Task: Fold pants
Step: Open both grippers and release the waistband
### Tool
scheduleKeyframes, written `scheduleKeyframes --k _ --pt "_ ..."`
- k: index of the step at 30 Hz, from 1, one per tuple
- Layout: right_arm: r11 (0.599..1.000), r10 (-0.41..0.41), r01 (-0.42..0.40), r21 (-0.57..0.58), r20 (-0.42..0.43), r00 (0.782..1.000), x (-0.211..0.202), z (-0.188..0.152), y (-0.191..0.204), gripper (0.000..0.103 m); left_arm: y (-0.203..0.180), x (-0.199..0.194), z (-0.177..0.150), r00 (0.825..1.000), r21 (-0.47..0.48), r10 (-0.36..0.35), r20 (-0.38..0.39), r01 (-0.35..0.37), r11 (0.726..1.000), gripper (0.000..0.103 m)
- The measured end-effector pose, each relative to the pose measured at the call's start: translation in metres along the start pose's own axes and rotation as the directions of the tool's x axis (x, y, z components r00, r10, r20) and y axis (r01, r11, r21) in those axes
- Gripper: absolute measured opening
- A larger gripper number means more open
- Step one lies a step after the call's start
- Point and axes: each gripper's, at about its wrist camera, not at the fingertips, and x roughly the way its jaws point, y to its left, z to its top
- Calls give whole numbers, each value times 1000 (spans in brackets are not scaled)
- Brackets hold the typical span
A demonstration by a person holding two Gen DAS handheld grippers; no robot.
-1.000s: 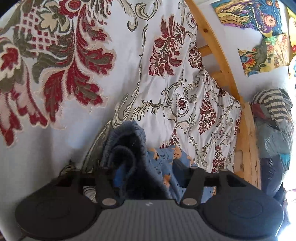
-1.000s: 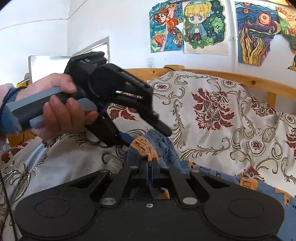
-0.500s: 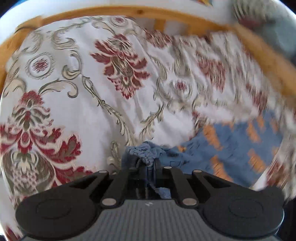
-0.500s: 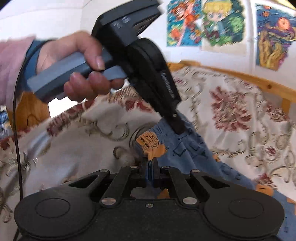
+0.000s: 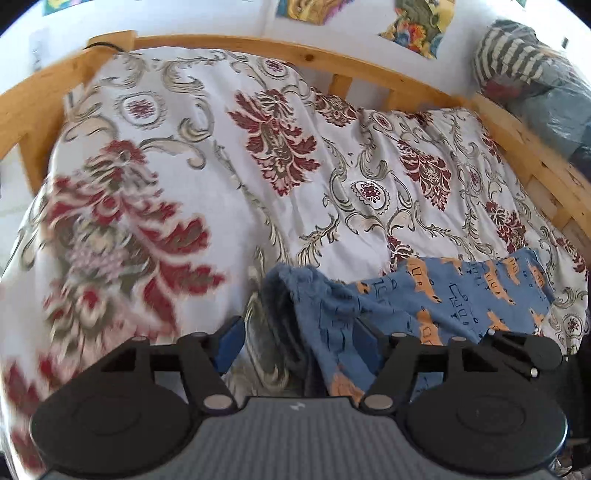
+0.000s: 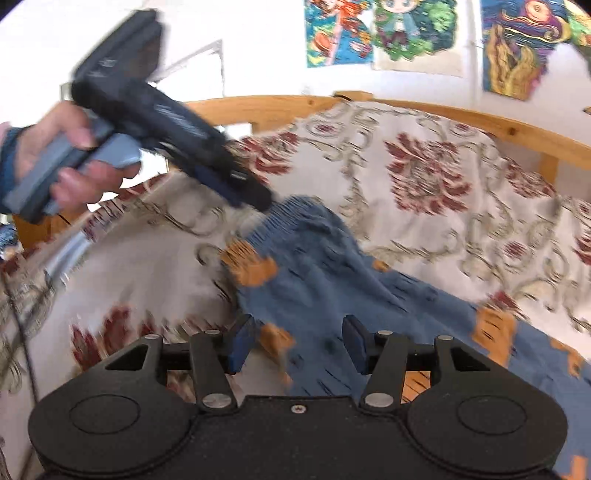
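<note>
pants (image 5: 454, 295) on bedspread (image 5: 207, 155)

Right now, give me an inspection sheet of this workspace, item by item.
Surface: floral bedspread on a wooden bed frame.
Job's things: blue patterned pants lying on the spread, waistband bunched.
Clutter: striped clothes pile beyond the frame.
Grippers: left gripper open, pants between its jaws; right gripper open over the pants.
Cables: thin dark cable at left edge.
Surroundings: white wall, colourful posters.

Left tool (image 5: 297, 341) jaws spread wide, right tool (image 6: 297, 345) jaws spread wide
</note>
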Motion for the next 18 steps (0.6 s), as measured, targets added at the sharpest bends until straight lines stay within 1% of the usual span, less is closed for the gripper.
scheduleKeyframes --k 2,3,4,5,6,7,8,10,11,12,13,15,16,17,18 --pt "999 -47 47 -2 -9 999 -8 -7 -10 56 -3 0 -3 1000 -7 14 -13 -14 1000 69" --pt "998 -68 68 4 -11 998 -12 -10 -17 56 -7 0 -3 999 8 39 -7 -39 999 66" --pt "995 -95 95 11 -13 995 -16 -11 -26 60 -11 2 -1 998 25 67 1 -67 997 65" --pt "992 -127 127 17 -15 992 -20 -12 -37 66 -17 2 2 996 45 91 17 -92 995 64" --pt "987 -162 162 17 -15 987 -23 -12 -50 69 -23 2 5 994 64 102 39 -105 992 64" --pt "979 -203 203 13 -16 979 -25 -12 -64 73 -30 4 9 993 83 100 56 -104 991 64" --pt "971 -237 237 12 -23 971 -23 -11 -79 73 -38 6 13 994 107 84 75 -92 990 64" --pt "963 -269 270 16 -41 962 -17 -8 -112 75 -54 13 20 994 163 39 99 -54 985 64" --pt "962 -268 270 28 -67 961 -10 -6 -131 76 -62 19 23 994 192 31 102 -50 980 65" --pt "967 -242 247 54 -93 966 -1 -2 -152 76 -70 27 25 995 227 32 96 -53 972 65" --pt "974 -199 208 86 -101 975 6 1 -169 76 -77 36 28 996 271 39 82 -60 961 65" --pt "980 -101 121 160 -131 986 18 8 -196 75 -85 55 34 998 359 60 33 -68 931 65" --pt "981 -58 82 177 -137 989 27 13 -207 75 -86 63 38 997 391 72 2 -67 918 65" --pt "983 -16 43 181 -145 989 34 16 -215 75 -85 72 42 996 408 80 -31 -60 911 67" --pt "983 18 11 183 -158 987 41 18 -218 74 -82 81 47 993 413 80 -82 -39 910 71"
